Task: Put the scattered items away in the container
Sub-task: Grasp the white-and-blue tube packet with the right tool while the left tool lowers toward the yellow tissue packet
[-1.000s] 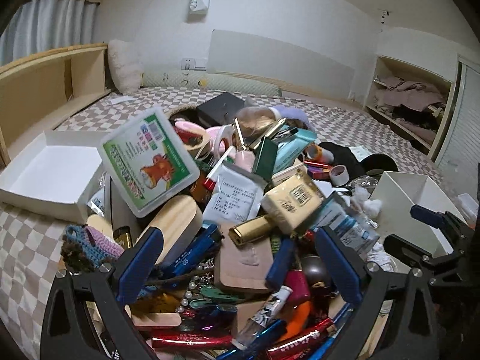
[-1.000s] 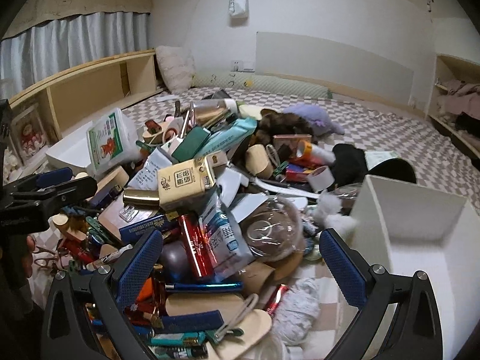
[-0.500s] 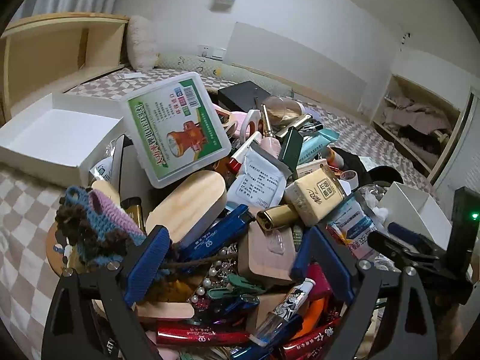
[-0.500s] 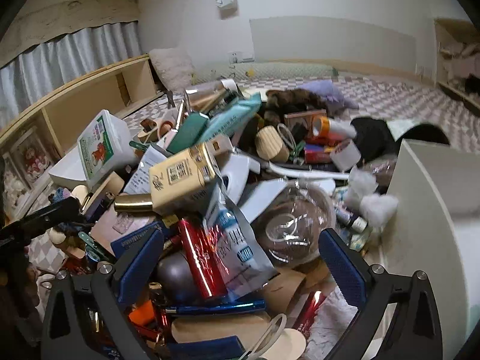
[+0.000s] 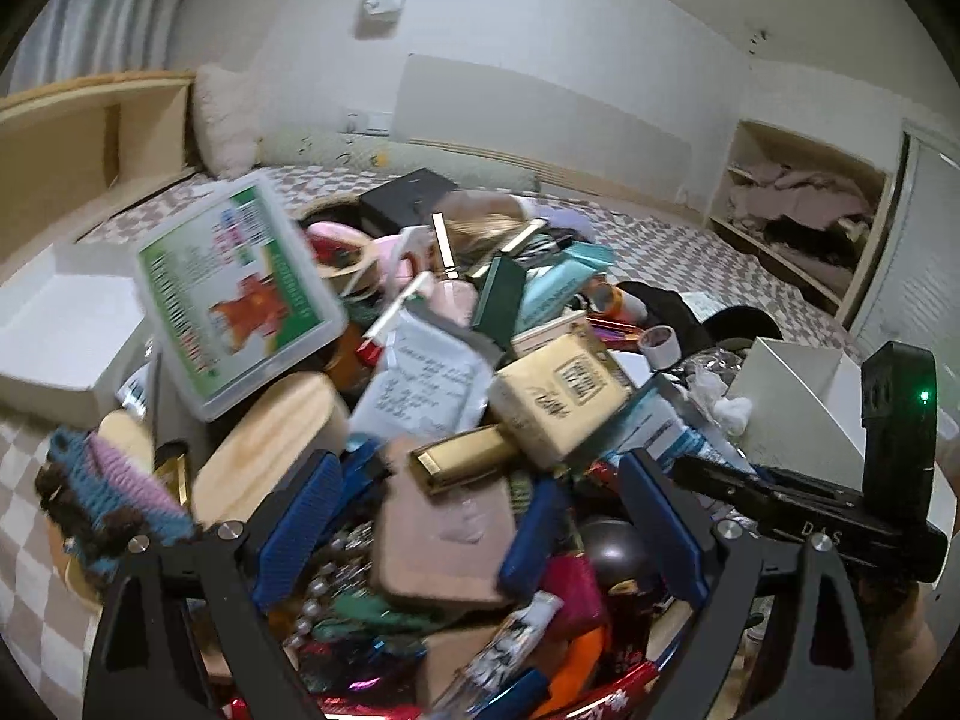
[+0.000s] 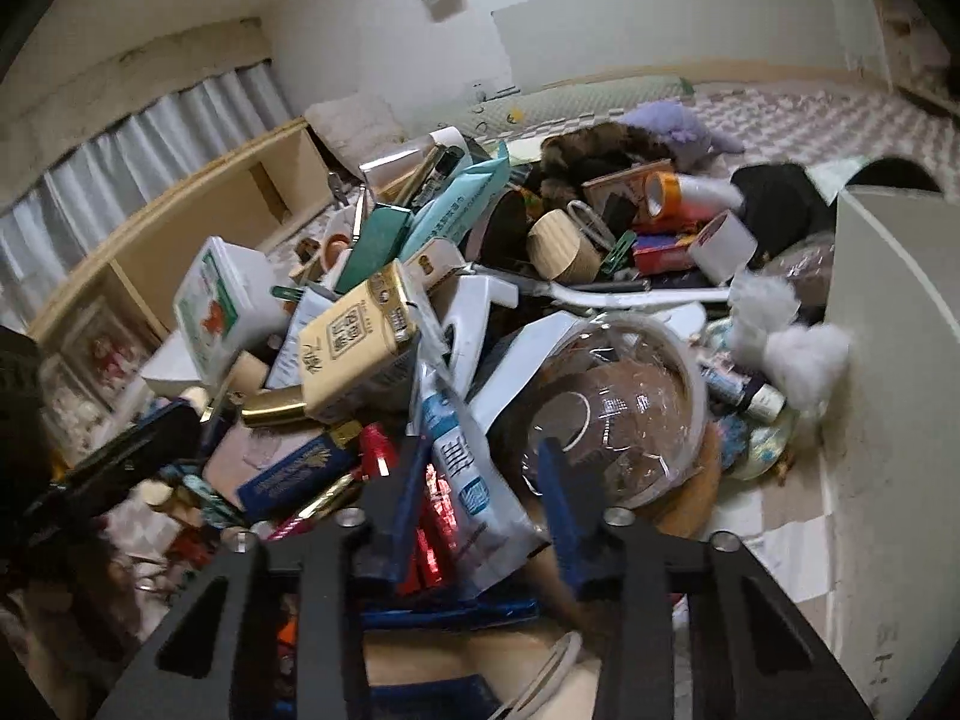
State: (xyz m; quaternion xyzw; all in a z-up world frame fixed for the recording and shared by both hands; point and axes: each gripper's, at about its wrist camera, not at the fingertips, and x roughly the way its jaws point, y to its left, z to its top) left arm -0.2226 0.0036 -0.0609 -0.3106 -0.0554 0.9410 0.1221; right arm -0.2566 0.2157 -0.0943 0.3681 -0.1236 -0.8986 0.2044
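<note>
A big heap of small items lies on the checked bed cover. My left gripper (image 5: 480, 516) is open over the heap, its fingers either side of a tan flat case (image 5: 444, 534) and a gold tube (image 5: 465, 459). My right gripper (image 6: 480, 486) has closed in on a white and blue packet (image 6: 465, 480), its blue pads touching the packet's sides, with a red tube (image 6: 429, 534) next to it. A clear plastic dome (image 6: 618, 414) lies just right of it. A white box (image 6: 894, 420) stands at the right, and also shows in the left wrist view (image 5: 792, 396).
A second white open box (image 5: 54, 324) sits left of the heap. A green-labelled plastic case (image 5: 234, 300), a yellow carton (image 6: 360, 342), a wooden lid (image 5: 270, 438) and crochet yarn (image 5: 114, 492) lie in the heap. Wooden shelving stands at far left.
My right gripper has dropped into the heap and its jaws have narrowed from wide open onto the white and blue packet. My left gripper has shifted a little over the heap, still open.
</note>
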